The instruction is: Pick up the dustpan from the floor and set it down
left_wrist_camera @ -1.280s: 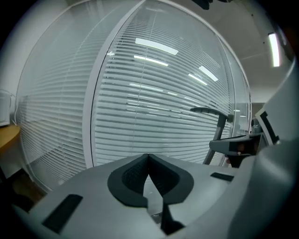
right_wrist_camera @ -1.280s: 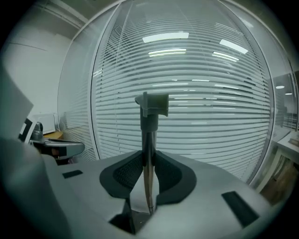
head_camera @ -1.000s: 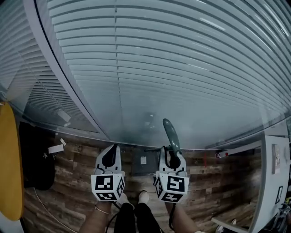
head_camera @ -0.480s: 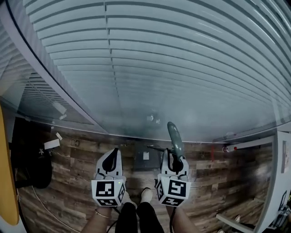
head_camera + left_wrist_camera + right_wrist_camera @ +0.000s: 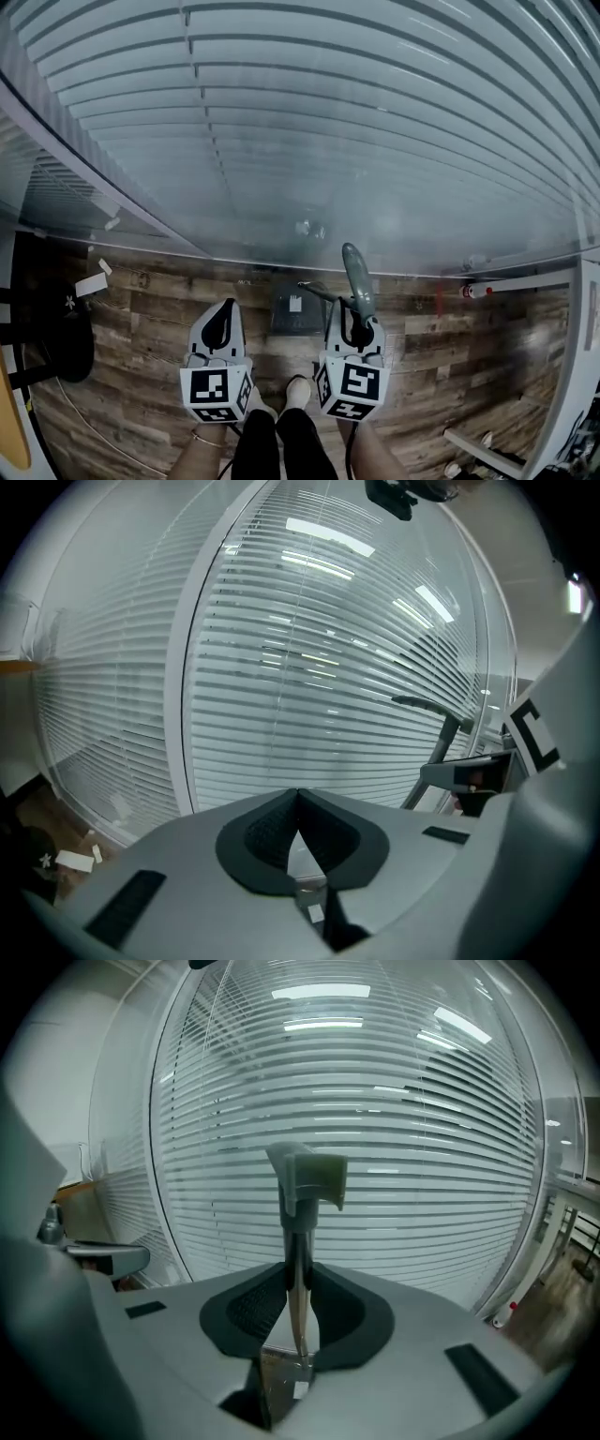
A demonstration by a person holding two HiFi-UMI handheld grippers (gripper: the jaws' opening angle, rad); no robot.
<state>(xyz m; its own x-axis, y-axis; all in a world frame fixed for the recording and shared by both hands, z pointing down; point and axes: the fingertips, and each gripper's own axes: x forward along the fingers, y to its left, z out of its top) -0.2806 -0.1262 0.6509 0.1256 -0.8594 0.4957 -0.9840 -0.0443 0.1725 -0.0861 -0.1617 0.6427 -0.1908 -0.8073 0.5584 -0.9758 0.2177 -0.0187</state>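
Note:
The dustpan has a dark grey pan with a white label, low by the foot of the glass wall. I cannot tell whether it touches the wooden floor. Its long grey-green handle rises from the pan. My right gripper is shut on the handle's thin shaft, and the handle's grip end stands up beyond the jaws. My left gripper hangs beside it on the left, shut, its pads meeting at the tip with nothing between them. From the left gripper view the handle shows at the right.
A glass wall with white blinds fills the front. A black bag and white paper scraps lie at the left. A white desk frame and a red-tipped tube are at the right. The person's feet stand below the grippers.
Both grippers have sunk toward the wooden floor, the dustpan going down with the right one. More floor shows now. Neither grip has changed.

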